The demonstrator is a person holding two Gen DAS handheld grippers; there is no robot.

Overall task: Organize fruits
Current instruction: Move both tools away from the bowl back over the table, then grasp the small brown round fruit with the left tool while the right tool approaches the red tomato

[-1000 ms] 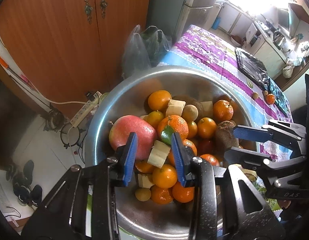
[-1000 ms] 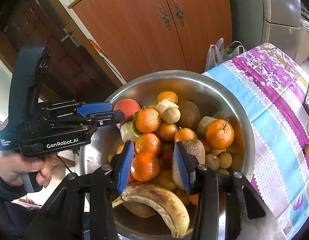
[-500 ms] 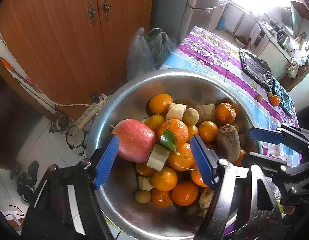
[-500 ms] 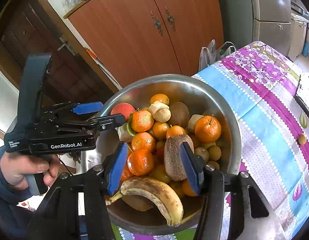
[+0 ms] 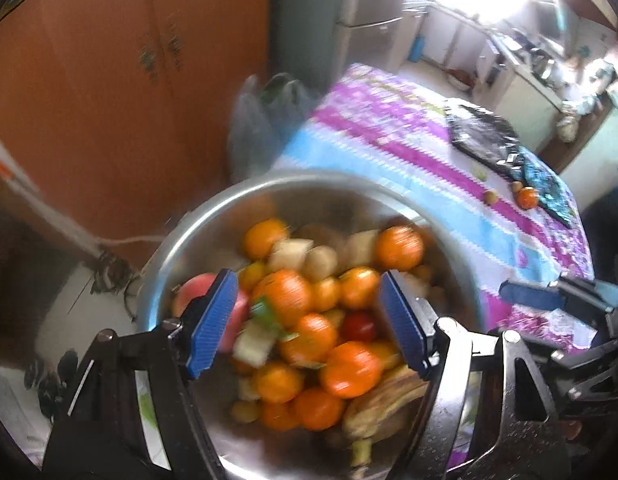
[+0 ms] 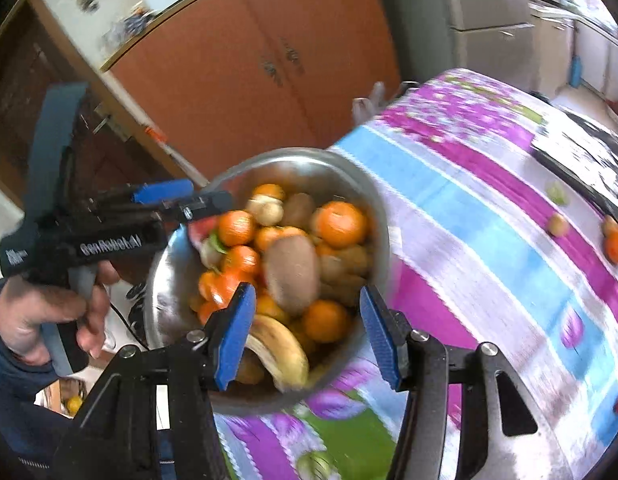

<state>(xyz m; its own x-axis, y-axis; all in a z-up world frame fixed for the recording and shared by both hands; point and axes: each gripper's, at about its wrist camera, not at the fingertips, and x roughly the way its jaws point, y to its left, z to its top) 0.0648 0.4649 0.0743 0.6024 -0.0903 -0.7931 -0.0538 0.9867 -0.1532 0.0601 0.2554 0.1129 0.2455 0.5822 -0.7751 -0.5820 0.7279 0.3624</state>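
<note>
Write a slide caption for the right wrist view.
Open right gripper above a metal bowl of fruit on a flowered tablecloth.

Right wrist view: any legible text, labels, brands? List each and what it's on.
"GenRobot.AI": white print on the black body of the left gripper, smeared by motion blur but still readable.
A second small white label at the rear end of that gripper body: too blurred to read.
Nothing readable on the steel bowl, the tablecloth or the cabinet.
</note>
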